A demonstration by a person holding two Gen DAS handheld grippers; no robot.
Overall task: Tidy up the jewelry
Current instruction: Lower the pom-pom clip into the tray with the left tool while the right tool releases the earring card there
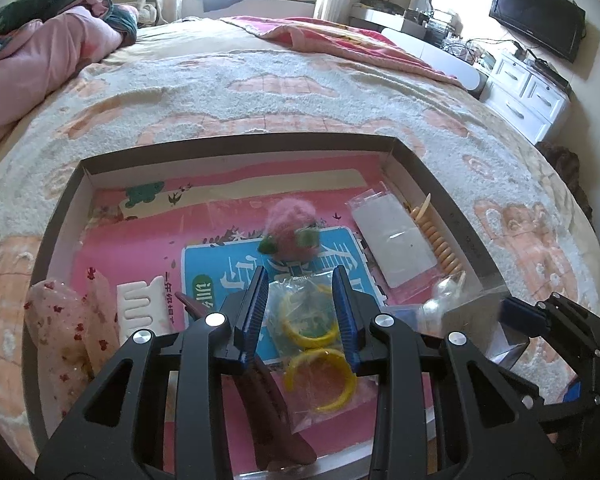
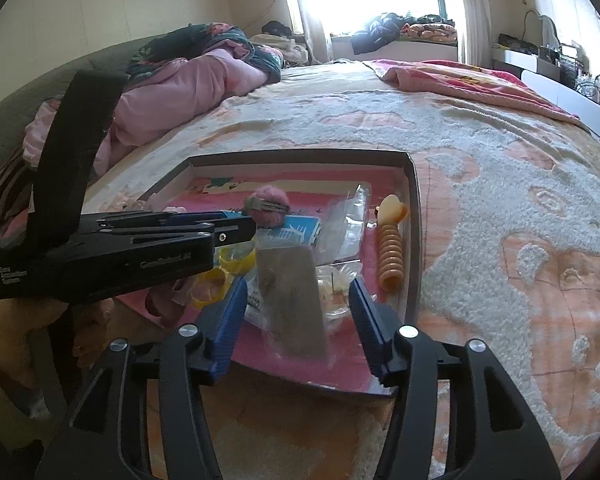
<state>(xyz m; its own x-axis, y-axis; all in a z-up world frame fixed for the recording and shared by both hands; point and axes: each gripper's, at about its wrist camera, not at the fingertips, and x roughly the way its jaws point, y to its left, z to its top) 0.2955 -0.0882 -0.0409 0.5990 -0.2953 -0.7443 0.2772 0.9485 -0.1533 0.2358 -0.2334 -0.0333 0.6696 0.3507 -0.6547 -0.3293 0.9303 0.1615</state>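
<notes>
A shallow dark-rimmed box (image 1: 236, 140) lies on the bed with hair and jewelry pieces on its pink lining. My left gripper (image 1: 300, 274) is shut on the top of a clear bag of yellow rings (image 1: 312, 344), which droops below its blue pads. In the right wrist view that gripper (image 2: 248, 228) reaches in from the left, with the yellow rings (image 2: 230, 260) under it. My right gripper (image 2: 298, 286) stands open over the box's near right corner. A blurred grey packet (image 2: 292, 300) sits between its pads and touches neither.
In the box lie a pink fuzzy clip (image 1: 292, 228), a clear bag with a white card (image 1: 392, 236), an orange spiral (image 2: 390, 256), a white comb (image 1: 144, 308), a dark red clip (image 1: 276, 400) and pink floral fabric (image 1: 64, 328). A fuzzy blanket (image 2: 500, 200) surrounds the box.
</notes>
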